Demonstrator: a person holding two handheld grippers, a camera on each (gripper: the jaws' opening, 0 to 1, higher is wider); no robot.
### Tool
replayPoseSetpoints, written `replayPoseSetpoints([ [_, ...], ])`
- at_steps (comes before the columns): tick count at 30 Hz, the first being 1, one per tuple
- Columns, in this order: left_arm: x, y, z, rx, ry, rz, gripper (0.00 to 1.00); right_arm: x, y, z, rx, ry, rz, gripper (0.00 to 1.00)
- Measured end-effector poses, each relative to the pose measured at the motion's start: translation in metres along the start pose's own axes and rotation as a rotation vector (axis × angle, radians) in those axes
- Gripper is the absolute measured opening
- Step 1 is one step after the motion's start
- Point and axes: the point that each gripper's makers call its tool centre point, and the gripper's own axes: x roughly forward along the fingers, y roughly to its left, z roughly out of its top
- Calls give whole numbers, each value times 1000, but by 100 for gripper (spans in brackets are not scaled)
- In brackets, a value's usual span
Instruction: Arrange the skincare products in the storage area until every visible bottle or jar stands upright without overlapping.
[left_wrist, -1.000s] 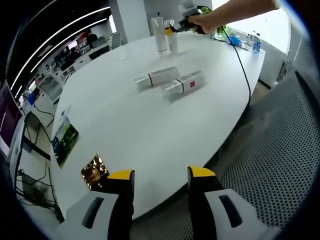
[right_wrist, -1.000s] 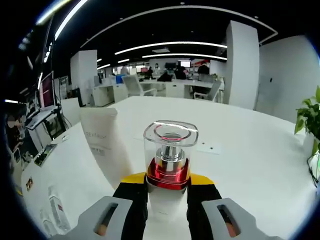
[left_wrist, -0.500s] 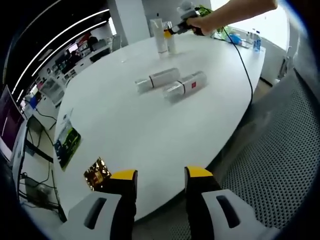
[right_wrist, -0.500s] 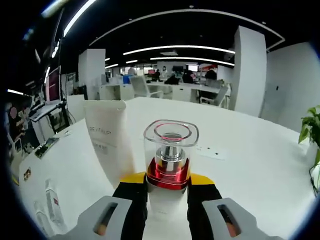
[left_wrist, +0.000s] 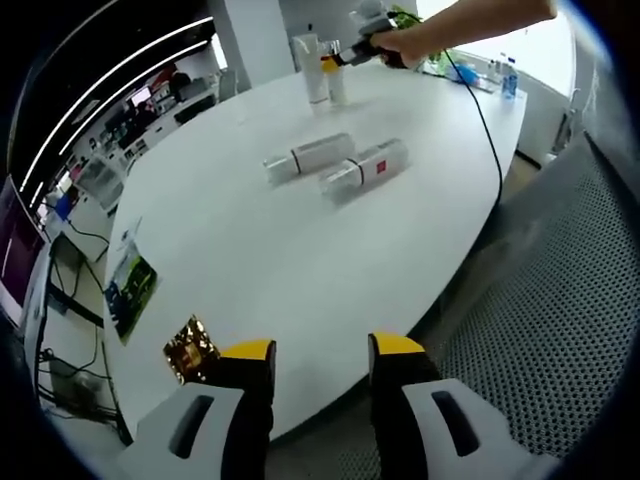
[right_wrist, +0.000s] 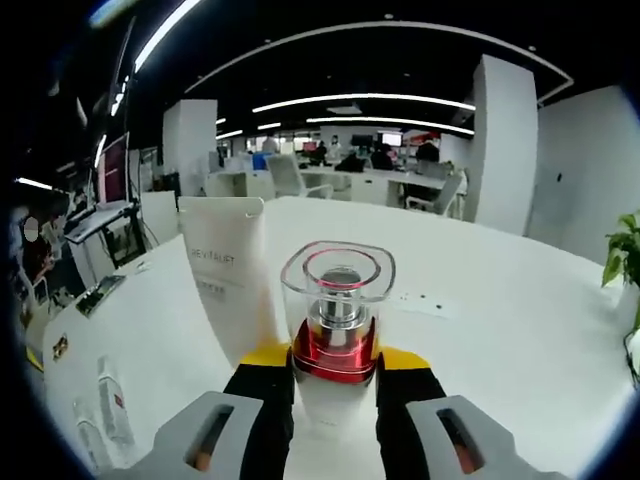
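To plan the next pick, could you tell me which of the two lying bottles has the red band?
The lying bottle nearer the table edge; the other lying bottle is plain white.

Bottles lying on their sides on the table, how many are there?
2: one white bottle and one clear-capped bottle side by side mid-table. Any others behind the far claw may be hidden.

Your right gripper (right_wrist: 335, 372) carries the clear-capped pump bottle (right_wrist: 337, 330) closer to the standing white tube (right_wrist: 233, 275), which now sits just beside it and looms larger than a second ago; the bottle tips slightly toward the camera
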Motion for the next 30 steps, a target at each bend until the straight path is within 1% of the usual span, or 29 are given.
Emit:
replayPoseSetpoints([
  [2, 0, 0, 0, 0, -3, 1, 33, -1, 2, 1, -14, -9, 11, 26],
  [7, -1, 1, 0, 2, -2, 6, 31, -5, 3, -1, -49, -6, 50, 27],
  [9, -1, 2, 0, 3, -3, 7, 31, -6, 4, 0, -49, -2, 67, 27],
  [12, -2, 1, 0, 4, -4, 3, 31, -9, 4, 11, -27, -34, 71, 27],
  [13, -2, -1, 2, -3, -15, -7, 31, -10, 4, 17, -15, -56, 74, 27],
  [14, -2, -1, 3, 0, -17, -7, 30, -10, 4, 20, -6, -63, 77, 24],
  [16, -2, -1, 3, 4, -16, -8, 30, -9, 6, 20, -3, -39, 73, 24],
  [17, -2, -1, 3, 4, -16, -10, 30, -9, 6, 19, -12, -36, 71, 23],
  [20, -2, -1, 3, 6, -18, -8, 29, -9, 8, 17, 6, -30, 80, 23],
  [22, -2, -1, 3, 3, -18, -9, 29, -6, 2, 15, 11, -24, 77, 23],
  [26, -3, -1, 5, 3, -24, -10, 29, -6, 1, 13, 34, -13, 70, 24],
  [30, -4, -5, 5, 23, -26, -20, 28, -8, 6, 12, 38, -6, 86, 24],
])
